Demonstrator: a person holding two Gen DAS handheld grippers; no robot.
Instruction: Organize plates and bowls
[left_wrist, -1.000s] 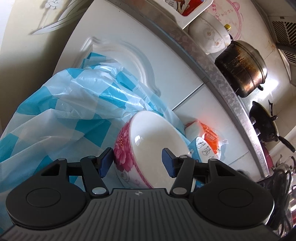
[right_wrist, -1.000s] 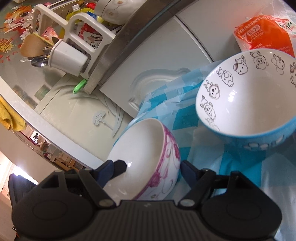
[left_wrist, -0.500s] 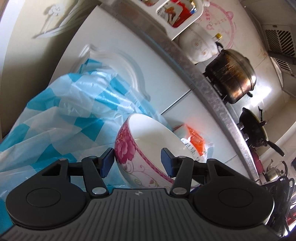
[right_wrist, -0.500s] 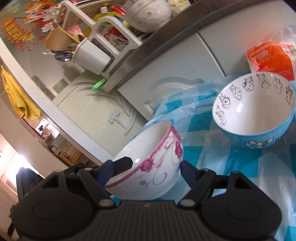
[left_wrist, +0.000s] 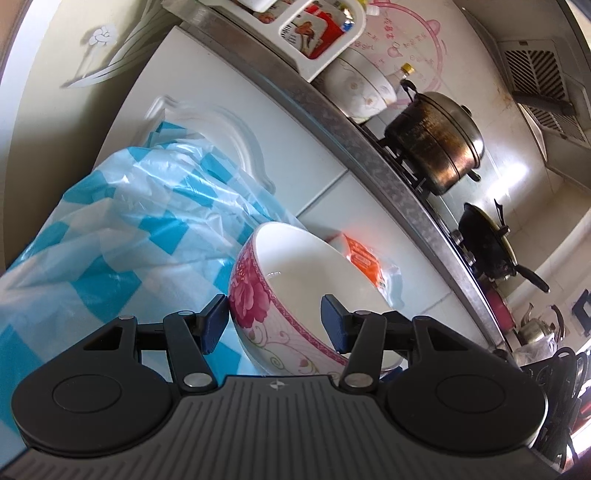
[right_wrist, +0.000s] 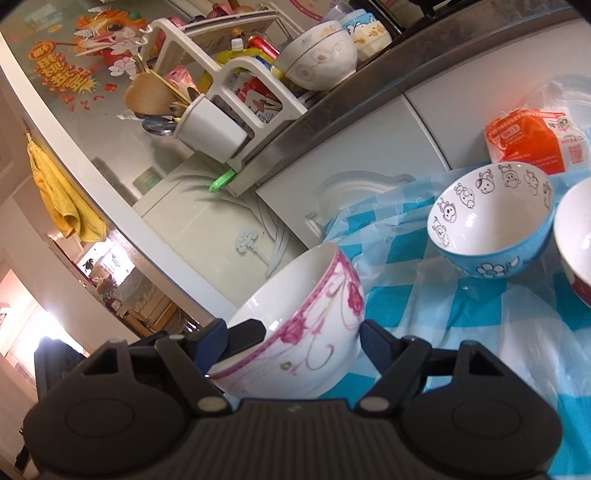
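Observation:
In the left wrist view my left gripper (left_wrist: 275, 323) is shut on a white bowl with pink flowers (left_wrist: 295, 280), held tilted above the blue-and-white checked plastic sheet (left_wrist: 122, 236). In the right wrist view my right gripper (right_wrist: 295, 338) is shut on a second pink-flowered white bowl (right_wrist: 303, 314), one finger on either side, also held clear of the sheet (right_wrist: 443, 325). A blue bowl with cartoon drawings (right_wrist: 491, 229) stands on the sheet ahead to the right. At the right edge shows part of another white bowl (right_wrist: 576, 243).
An orange packet (right_wrist: 532, 144) lies behind the blue bowl against white cabinet doors (left_wrist: 229, 96). On the steel counter above stand a dark pot (left_wrist: 436, 144), a black wok (left_wrist: 487, 247), a white bowl (right_wrist: 317, 59) and a white utensil rack (right_wrist: 218, 125).
Both grippers have risen and pulled back with their pink-flowered bowls. The blue bowl looks smaller and farther in the right view, and the counter top has come into sight.

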